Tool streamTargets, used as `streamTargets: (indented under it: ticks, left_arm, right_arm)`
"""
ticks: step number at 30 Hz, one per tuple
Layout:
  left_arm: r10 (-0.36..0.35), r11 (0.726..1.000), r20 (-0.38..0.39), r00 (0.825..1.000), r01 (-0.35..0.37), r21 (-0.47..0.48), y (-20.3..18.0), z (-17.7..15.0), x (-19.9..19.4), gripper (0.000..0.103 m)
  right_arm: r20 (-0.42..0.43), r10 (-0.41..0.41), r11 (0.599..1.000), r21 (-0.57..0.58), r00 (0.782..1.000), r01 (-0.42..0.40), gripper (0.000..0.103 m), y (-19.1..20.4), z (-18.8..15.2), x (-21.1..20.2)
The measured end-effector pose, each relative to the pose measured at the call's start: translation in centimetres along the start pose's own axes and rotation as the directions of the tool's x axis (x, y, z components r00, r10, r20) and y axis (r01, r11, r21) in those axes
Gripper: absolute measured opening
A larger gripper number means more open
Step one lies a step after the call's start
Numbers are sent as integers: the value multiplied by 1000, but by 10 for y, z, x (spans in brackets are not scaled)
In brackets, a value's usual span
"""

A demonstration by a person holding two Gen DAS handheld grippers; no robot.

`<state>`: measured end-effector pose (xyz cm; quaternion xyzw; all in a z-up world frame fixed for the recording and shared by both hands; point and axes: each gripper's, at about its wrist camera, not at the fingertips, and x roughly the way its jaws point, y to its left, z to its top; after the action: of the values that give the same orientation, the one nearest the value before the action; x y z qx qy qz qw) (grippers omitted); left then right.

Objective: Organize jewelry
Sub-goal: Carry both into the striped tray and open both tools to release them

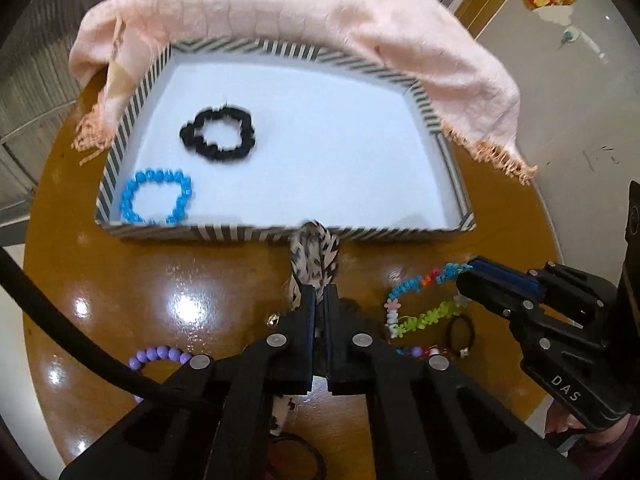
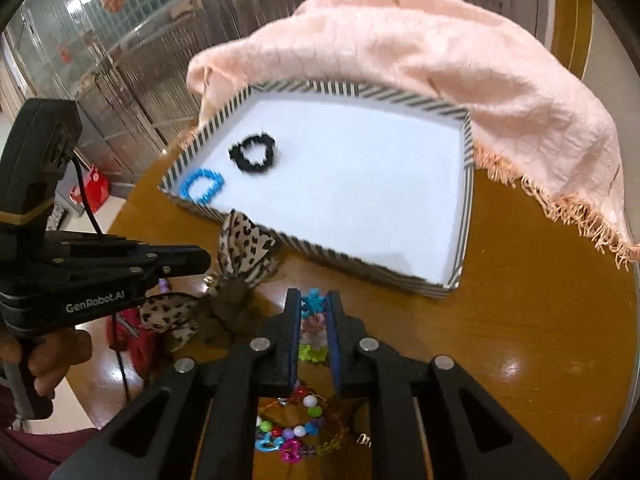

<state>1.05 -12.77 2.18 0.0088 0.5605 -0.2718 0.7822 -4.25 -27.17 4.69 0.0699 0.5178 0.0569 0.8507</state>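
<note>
A striped box with a white floor stands on the brown round table. Inside lie a black scrunchie and a blue bead bracelet. My left gripper is shut on a leopard-print bow scrunchie, held just before the box's near wall. My right gripper is shut on a multicoloured flower bracelet low over the table.
A pink fringed scarf drapes over the box's far side. A purple bead bracelet, a black hair tie and colourful bead jewelry lie on the table near the grippers.
</note>
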Motion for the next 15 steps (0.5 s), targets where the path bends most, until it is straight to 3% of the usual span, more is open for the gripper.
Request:
streamTargets:
  ticks: [5,10,12,15]
  left_arm:
    - [-6,1000,35,999,6,10,2,3,-14,0]
    - [-5,1000,-6,1000,5,-18,9,-1,-5,0]
    - [-27,999,-26,999,27,-31,12,-5,2,28]
    - [-37,999,-45,998,36,-30,12,-12,10,40]
  right_arm:
    - [50,1,1000,9,999,-2,12,1,8,-24]
    - [92,-15,1000,10,996,14,12,1,16,-43]
    - [102,-18,1000,16,995,17,12,0,17,-47]
    - [105,-21,1000,25,994,19,12,-3,16,-50]
